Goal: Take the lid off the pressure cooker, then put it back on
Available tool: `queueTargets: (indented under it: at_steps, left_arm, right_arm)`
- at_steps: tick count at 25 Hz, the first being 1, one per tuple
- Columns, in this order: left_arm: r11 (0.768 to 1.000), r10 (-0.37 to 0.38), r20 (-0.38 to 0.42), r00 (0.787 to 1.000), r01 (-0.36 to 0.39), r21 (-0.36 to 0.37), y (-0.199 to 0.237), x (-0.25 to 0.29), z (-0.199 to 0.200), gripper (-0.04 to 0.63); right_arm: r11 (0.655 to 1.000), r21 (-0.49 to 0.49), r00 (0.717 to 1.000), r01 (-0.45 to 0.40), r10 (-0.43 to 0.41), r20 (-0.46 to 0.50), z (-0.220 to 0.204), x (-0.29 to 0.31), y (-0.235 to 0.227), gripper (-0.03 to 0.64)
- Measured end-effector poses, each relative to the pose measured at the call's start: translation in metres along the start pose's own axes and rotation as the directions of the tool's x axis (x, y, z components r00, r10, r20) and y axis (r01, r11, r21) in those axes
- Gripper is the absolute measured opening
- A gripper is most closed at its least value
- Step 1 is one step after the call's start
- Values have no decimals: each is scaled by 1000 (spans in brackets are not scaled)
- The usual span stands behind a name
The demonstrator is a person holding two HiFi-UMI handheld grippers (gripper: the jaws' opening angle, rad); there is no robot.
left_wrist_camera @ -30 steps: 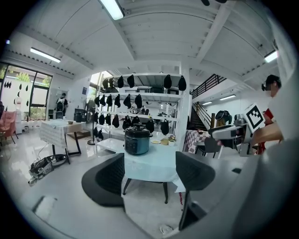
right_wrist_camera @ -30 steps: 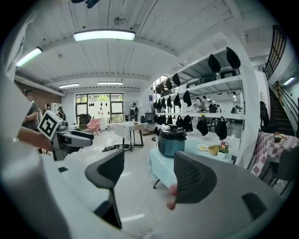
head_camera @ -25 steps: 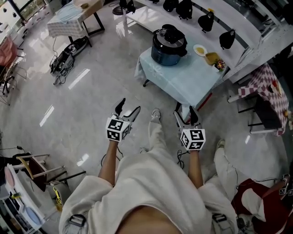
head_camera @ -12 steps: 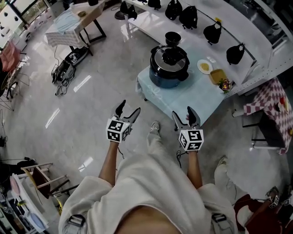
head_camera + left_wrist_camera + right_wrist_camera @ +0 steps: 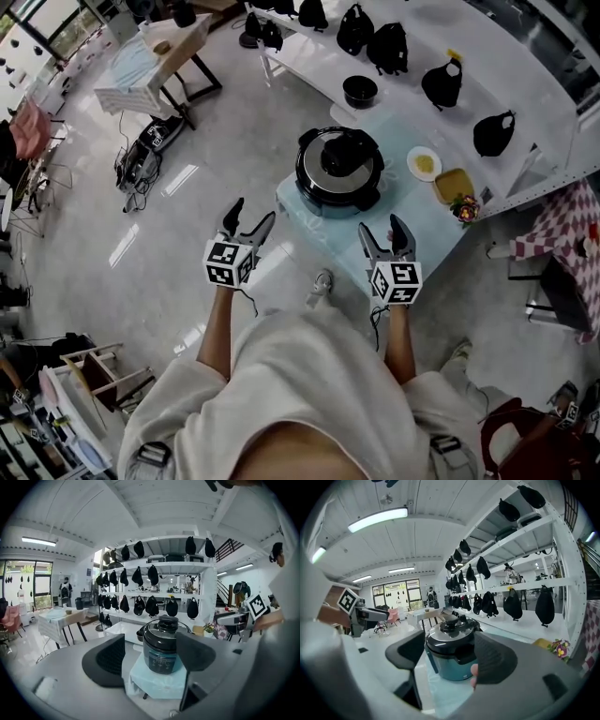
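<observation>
A dark pressure cooker stands on a small table with a pale blue cloth, its lid on, black knob on top. Both grippers hover short of the table, apart from the cooker. My left gripper is open over the floor, left of the table. My right gripper is open above the table's near edge. In the left gripper view the cooker shows between the open jaws, some way off. In the right gripper view the cooker and its lid sit ahead of the open gripper.
A small plate and a yellow dish share the cloth to the cooker's right, with flowers beside them. White shelving with black bags and a dark pot stands behind. Another table is far left; cables lie on the floor.
The person has stepped toward the table: the cooker now sits closer and more centred in the head view. Both grippers stay open and held out front.
</observation>
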State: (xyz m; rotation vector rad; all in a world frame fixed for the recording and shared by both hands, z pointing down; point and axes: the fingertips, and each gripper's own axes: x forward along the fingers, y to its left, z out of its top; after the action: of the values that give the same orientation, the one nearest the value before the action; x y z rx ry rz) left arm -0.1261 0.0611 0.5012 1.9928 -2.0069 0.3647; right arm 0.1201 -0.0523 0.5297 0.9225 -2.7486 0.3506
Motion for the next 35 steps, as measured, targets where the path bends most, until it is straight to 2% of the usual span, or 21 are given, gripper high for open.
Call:
queueTargets:
  at_steps: [5, 10, 14, 18, 21, 25, 30, 35]
  left_arm:
    - [1000, 1, -36, 999, -1, 3, 5, 25, 0, 325]
    - [999, -49, -62, 997, 50, 15, 2, 60, -1, 324]
    - [993, -112, -59, 992, 114, 33, 0, 93, 9, 324]
    - [973, -222, -11, 975, 222, 60, -4, 133, 29, 325]
    - [939, -329, 13, 944, 326, 107, -6, 173, 46, 325]
    - [876, -459, -14, 889, 455, 159, 4, 221, 56, 325]
    - [810, -570, -37, 821, 569, 142, 27, 255, 61, 324]
    - [741, -656, -55, 753, 656, 145, 35, 280, 66, 324]
  right_arm:
    - [999, 29, 1000, -15, 15, -16, -5, 19, -10, 311]
    - [999, 47, 1000, 6, -5, -21, -10, 32, -22, 311]
    - [998, 53, 999, 37, -36, -24, -8, 41, -28, 311]
    - [993, 73, 996, 91, -89, -28, -11, 53, -30, 311]
    - [984, 91, 988, 153, -151, -34, -13, 69, -32, 313]
    - [964, 121, 970, 239, -232, -67, -11, 98, -23, 313]
    - [944, 91, 944, 317, -305, -124, -2, 133, -1, 313]
    - [938, 19, 924, 346, -337, -183, 8, 167, 8, 313]
